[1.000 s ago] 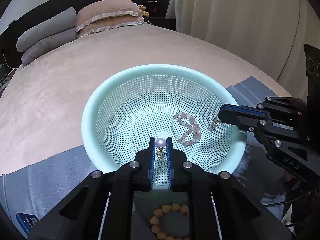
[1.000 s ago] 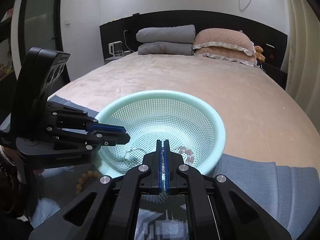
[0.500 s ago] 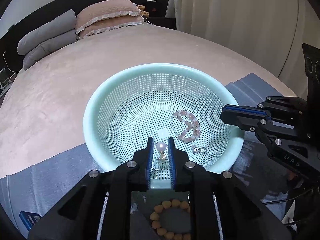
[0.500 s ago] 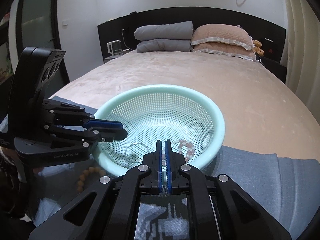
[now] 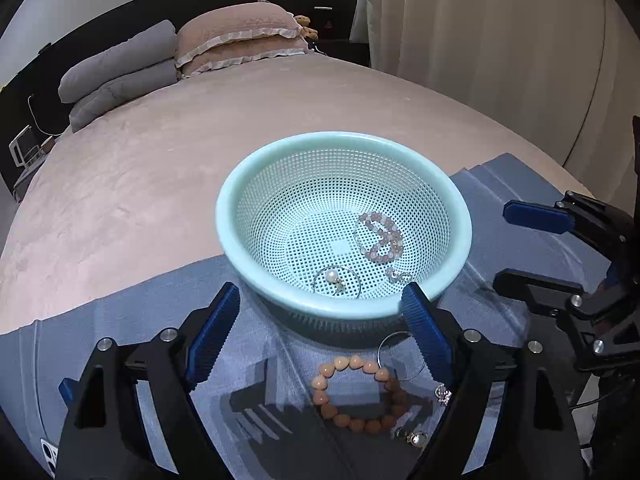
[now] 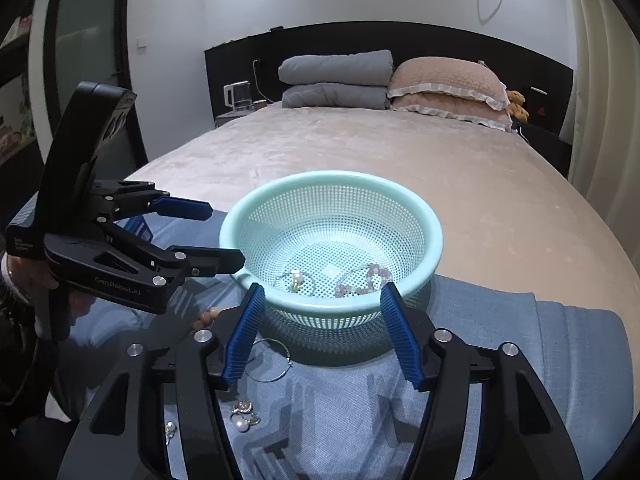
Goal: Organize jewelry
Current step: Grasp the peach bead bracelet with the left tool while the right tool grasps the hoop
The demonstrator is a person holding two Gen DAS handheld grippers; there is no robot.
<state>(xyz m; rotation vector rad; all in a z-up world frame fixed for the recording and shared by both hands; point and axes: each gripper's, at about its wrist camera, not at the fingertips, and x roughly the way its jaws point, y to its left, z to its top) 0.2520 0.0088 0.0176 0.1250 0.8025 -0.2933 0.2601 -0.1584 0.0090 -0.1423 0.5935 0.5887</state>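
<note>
A mint mesh basket (image 5: 345,138) (image 6: 332,178) stands on a blue cloth. In it lie a pearl hoop (image 5: 331,276) (image 6: 295,278), a pink bead bracelet (image 5: 380,236) (image 6: 368,280) and a small crystal earring (image 5: 396,276). My left gripper (image 5: 320,292) (image 6: 224,234) hangs just before the basket's near rim, jaws opening wide, nothing held between them. My right gripper (image 6: 323,291) (image 5: 504,246) is likewise opening and bare. On the cloth in front lie an orange heart-bead bracelet (image 5: 356,392), a thin silver hoop (image 5: 400,354) (image 6: 270,360) and small earrings (image 6: 244,416).
The blue cloth (image 6: 520,360) covers the near end of a beige bed (image 5: 160,160). Grey and pink pillows (image 6: 440,80) lie at the dark headboard. Curtains (image 5: 480,40) hang to the right. A person's hand (image 6: 24,280) holds the left gripper's handle.
Both grippers went from shut to wide open and drew back from the basket. The pearl hoop left the left gripper's fingers and now lies in the basket beside the small crystal piece.
</note>
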